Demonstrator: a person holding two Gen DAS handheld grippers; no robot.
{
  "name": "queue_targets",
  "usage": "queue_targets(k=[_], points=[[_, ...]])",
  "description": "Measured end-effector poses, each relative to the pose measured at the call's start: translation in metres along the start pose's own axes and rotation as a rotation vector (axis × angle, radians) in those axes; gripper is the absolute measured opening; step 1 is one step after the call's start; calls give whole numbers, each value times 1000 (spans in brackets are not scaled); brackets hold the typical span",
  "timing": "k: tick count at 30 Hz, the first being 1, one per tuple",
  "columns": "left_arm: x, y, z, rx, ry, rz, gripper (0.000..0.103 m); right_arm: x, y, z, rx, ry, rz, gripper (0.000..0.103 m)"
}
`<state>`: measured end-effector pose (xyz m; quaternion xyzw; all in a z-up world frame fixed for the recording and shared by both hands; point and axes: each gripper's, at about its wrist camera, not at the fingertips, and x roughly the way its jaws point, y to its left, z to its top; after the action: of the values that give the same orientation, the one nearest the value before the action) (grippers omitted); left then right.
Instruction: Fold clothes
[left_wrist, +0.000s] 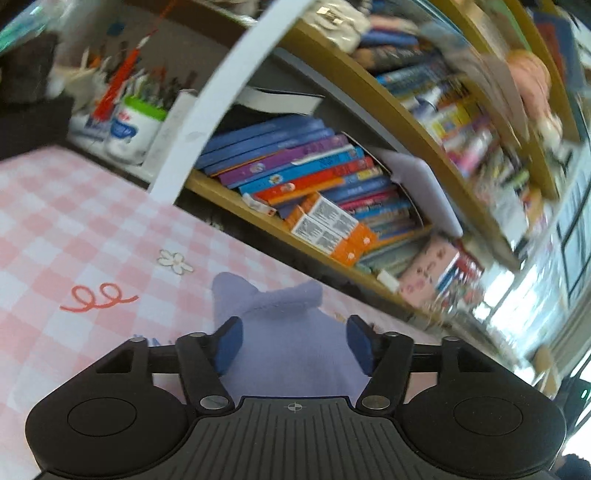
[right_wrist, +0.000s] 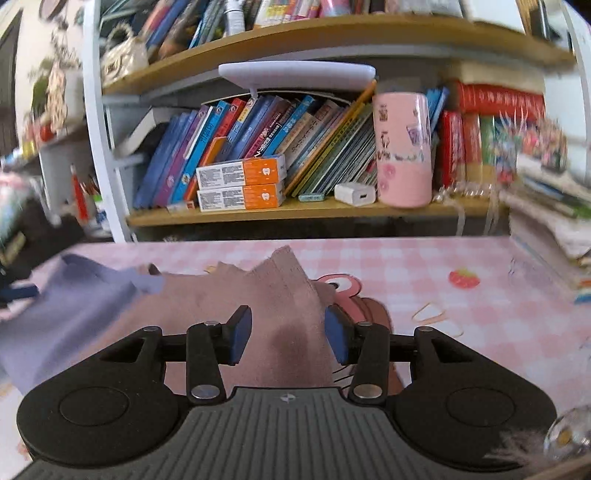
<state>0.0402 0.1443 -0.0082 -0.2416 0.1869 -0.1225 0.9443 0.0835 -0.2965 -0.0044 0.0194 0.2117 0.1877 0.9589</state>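
A lavender garment (left_wrist: 288, 332) lies on the pink checked tablecloth (left_wrist: 74, 229). My left gripper (left_wrist: 293, 341) is open, its blue pads either side of the cloth's bunched edge. In the right wrist view the lavender garment (right_wrist: 66, 314) lies at the left, next to a dusty-pink garment (right_wrist: 273, 295) with a folded corner raised. My right gripper (right_wrist: 288, 338) is open above the dusty-pink garment, pads apart on either side of it.
A wooden bookshelf (right_wrist: 314, 210) full of books runs along the table's far edge, with orange boxes (right_wrist: 240, 182), a pink tumbler (right_wrist: 402, 147) and a white charger (right_wrist: 354, 194). Pen pots (left_wrist: 125, 125) stand at the far left. Stacked books (right_wrist: 550, 229) sit at the right.
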Motion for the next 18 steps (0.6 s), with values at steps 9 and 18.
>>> queue_targets(k=[9,18], points=[[1,-18,-5,121,-12,58,69,5,-10,-1,44,45,-11,42],[-4,-39,-12,227,-34,144,92,10,-9,-3,54,79,-32,42]])
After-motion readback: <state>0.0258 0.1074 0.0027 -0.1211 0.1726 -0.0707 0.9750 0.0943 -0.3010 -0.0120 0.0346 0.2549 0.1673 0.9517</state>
